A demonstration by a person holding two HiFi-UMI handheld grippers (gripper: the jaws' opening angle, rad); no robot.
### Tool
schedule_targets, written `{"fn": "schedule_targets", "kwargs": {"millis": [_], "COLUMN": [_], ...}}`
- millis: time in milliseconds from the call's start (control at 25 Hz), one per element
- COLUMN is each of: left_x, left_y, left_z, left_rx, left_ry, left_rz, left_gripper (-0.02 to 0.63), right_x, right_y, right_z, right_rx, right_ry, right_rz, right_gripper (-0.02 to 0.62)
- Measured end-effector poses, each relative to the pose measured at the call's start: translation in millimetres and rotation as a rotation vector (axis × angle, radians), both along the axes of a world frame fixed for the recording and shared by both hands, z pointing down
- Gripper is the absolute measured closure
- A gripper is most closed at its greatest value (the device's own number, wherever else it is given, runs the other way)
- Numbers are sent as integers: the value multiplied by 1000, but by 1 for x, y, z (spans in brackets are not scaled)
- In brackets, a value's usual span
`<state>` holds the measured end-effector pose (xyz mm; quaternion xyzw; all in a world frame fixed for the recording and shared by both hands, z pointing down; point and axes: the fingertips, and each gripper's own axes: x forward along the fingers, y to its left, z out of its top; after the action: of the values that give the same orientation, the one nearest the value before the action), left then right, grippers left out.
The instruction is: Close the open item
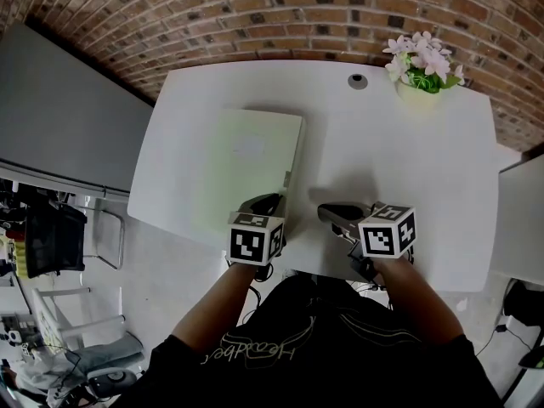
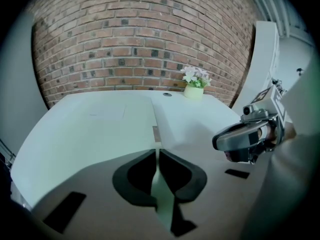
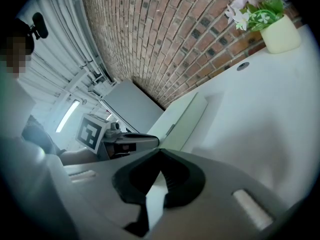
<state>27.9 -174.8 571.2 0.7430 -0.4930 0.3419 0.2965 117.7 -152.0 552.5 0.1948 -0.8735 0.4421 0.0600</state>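
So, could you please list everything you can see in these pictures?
table: one, white, against the wall
box: one, pale green, flat, on the table's left half, lid down
flower pot: one, pale yellow, with pink and white flowers, far right of the table
cable hole: one, grey, near the table's far edge
wall: one, red-brown brick, behind the table
left gripper: one, grey with black jaws, by the box's near right corner, jaws together, nothing between them
right gripper: one, grey with black jaws, over the table's near edge, right of the box, jaws together, nothing between them
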Motion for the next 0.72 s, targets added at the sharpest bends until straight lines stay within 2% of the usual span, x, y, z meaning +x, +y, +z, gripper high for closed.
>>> {"fn": "schedule_targets", "kwargs": {"millis": [40, 360, 600, 720], "left_x": [0, 0, 2, 2], "left_y": [1, 0, 0, -2], "left_z": [0, 0, 1, 3], "left_rx": [-6, -20, -6, -37], "left_ry": [17, 50, -34, 12], "left_rz": [-6, -8, 49, 44], "left_gripper": [604, 604, 604, 604], "right_x": [0, -1, -5, -1], "right_y": [1, -1, 5, 12], "right_z": [0, 3, 4, 6], "right_rx": [-1, -15, -36, -50], "right_ry": [0, 6, -1, 0], "right_rz": [-2, 7, 27, 54], "right_gripper": [592, 592, 592, 592]}}
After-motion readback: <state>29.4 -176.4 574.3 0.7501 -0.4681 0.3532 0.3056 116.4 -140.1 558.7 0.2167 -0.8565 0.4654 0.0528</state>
